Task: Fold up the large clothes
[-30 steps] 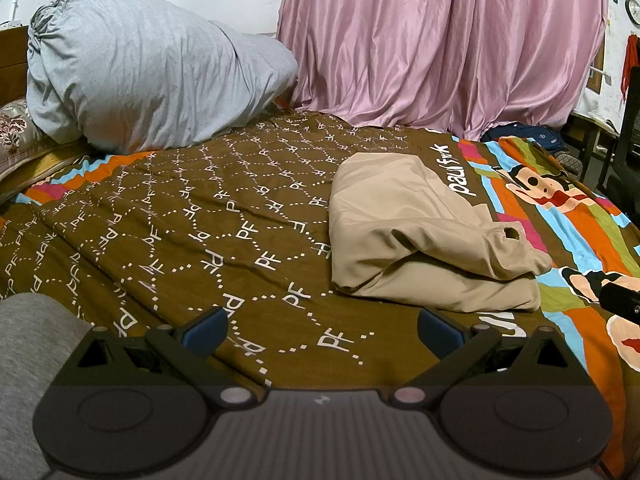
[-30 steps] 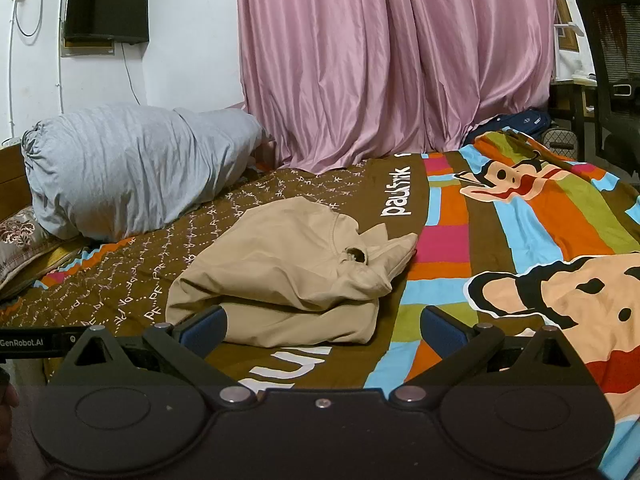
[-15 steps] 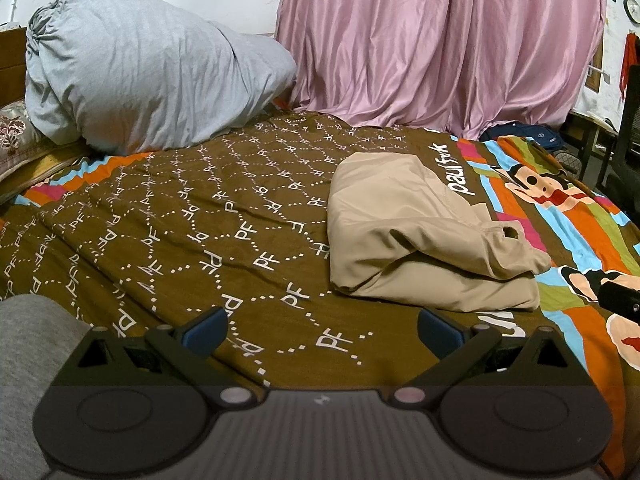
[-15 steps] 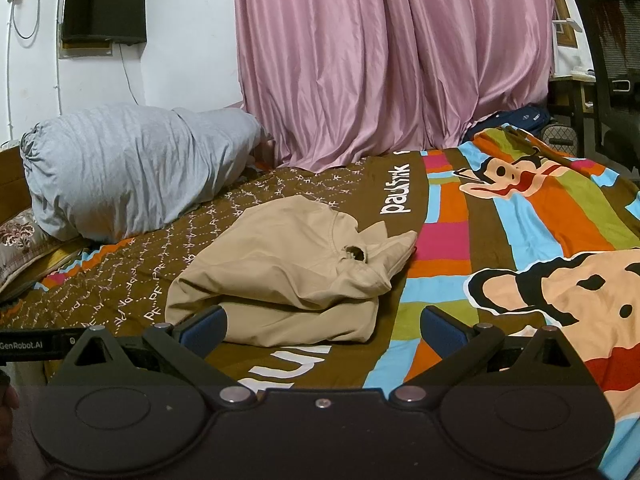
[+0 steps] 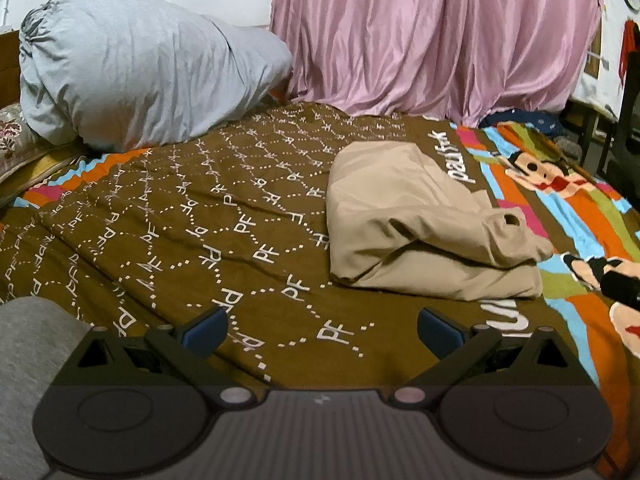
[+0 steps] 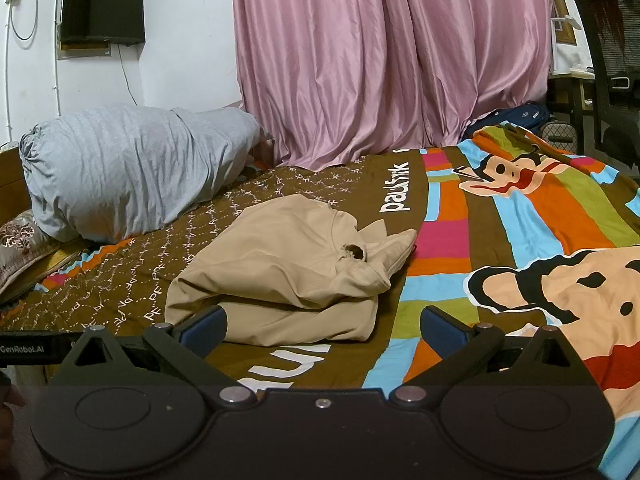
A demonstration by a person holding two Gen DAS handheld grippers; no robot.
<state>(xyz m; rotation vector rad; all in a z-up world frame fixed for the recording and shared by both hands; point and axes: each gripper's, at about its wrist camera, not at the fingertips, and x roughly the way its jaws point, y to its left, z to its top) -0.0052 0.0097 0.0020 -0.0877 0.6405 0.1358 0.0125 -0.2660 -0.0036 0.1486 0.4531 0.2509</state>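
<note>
A beige garment (image 5: pixel 420 232) lies folded in a loose bundle on the patterned bed cover (image 5: pixel 200 220); it also shows in the right wrist view (image 6: pixel 288 276). My left gripper (image 5: pixel 322 330) is open and empty, held over the brown cover, short of the garment and to its left. My right gripper (image 6: pixel 322 330) is open and empty, just in front of the garment's near edge. The right gripper's tip shows at the right edge of the left wrist view (image 5: pixel 620 286).
A big grey pillow bundle (image 5: pixel 132 68) lies at the bed's far left. Pink curtains (image 5: pixel 440 36) hang behind the bed. A black office chair (image 6: pixel 612 60) and a bag (image 6: pixel 512 114) stand at the right. A grey-clad leg (image 5: pixel 24 360) is at the lower left.
Both views have shifted only slightly; the garment lies as before and both grippers stay open.
</note>
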